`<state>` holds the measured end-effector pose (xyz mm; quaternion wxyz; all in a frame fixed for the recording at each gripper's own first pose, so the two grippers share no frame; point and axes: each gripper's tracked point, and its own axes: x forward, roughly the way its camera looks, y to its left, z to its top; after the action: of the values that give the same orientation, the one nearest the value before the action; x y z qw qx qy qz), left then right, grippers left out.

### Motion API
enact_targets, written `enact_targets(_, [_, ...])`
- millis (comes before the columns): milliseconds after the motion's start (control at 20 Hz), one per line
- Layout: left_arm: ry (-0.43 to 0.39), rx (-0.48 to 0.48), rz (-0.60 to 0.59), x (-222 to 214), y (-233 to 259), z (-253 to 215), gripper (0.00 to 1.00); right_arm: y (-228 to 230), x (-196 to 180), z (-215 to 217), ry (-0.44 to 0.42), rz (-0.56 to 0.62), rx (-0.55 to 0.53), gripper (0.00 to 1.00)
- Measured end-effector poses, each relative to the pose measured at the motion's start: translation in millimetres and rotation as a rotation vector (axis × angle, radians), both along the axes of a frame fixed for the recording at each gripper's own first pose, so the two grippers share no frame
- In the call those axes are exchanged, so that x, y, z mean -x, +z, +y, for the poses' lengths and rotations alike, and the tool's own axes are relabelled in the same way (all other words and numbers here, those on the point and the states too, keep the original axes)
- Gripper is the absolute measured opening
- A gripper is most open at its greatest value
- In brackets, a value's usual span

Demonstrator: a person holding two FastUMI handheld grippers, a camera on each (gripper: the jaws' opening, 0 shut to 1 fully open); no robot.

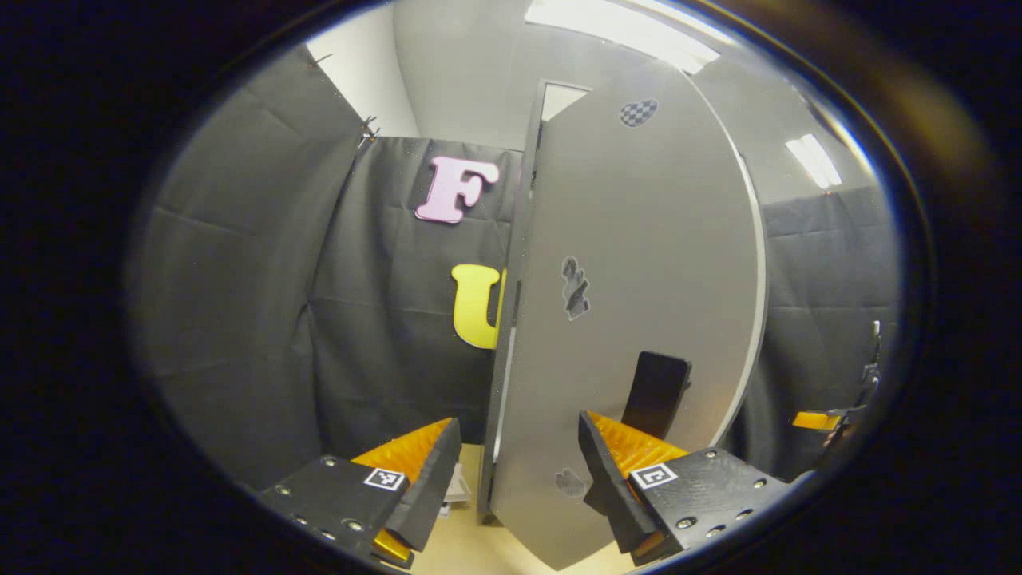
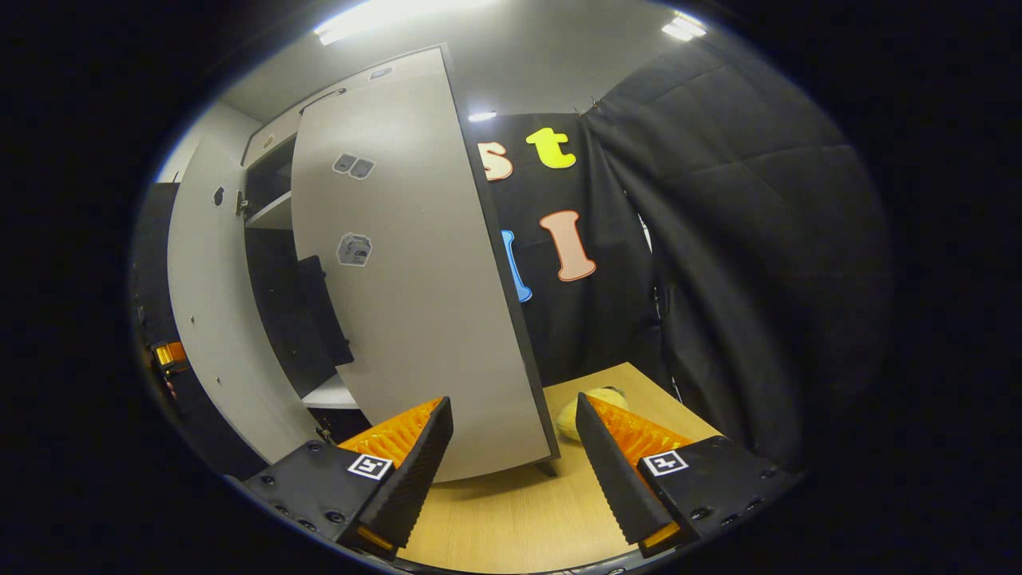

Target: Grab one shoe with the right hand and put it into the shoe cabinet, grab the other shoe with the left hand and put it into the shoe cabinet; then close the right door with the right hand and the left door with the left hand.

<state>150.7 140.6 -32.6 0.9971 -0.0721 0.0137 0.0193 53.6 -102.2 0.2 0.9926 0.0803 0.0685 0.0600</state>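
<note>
Evidently both doors stand open: the left gripper (image 1: 519, 471), spread and empty, straddles the left door (image 1: 639, 319) edge; the right gripper (image 2: 515, 451), likewise spread, faces the right door (image 2: 415, 271). Rigid, smooth, light-swinging panels; push flat near each free edge.

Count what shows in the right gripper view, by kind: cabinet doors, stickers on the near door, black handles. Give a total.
Doors: 2, the near door and the far door
Stickers on the near door: 3
Handles: 1
Total: 6
</note>
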Motion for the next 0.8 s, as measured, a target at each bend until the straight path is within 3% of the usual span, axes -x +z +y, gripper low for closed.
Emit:
enact_targets(200, [0.011, 0.033, -0.003, -18.4, -5.1, -39.2, 0.86, 2.0, -15.7, -16.9, 0.034, 0.012, -0.006, 0.98])
enact_targets(250, [0.038, 0.023, -0.018, -19.6, -2.3, -43.7, 0.89, 2.5, -14.0, -23.4, 0.044, 0.011, -0.012, 0.98])
enact_targets(500, [0.159, -0.043, -0.007, -19.8, -1.6, -59.3, 0.86, -2.6, -37.6, -45.2, 0.097, 0.014, -0.023, 0.98])
enact_targets(650, [0.202, -0.033, 0.007, -4.0, -8.7, -74.5, 0.86, -16.1, -50.7, -72.1, 0.065, 0.050, -0.029, 0.98])
enact_targets(700, [0.223, -0.028, 0.008, 4.0, -11.4, -79.0, 0.93, -16.6, -54.8, -75.1, 0.068, 0.052, -0.053, 0.98])
enact_targets(750, [0.240, -0.022, 0.005, 11.5, -11.0, -84.3, 0.93, -17.2, -59.7, -76.0, 0.072, 0.050, -0.074, 0.98])
enact_targets(800, [0.254, -0.013, -0.002, 18.8, -9.2, -90.2, 0.86, -18.1, -64.6, -78.0, 0.076, 0.046, -0.083, 0.98])
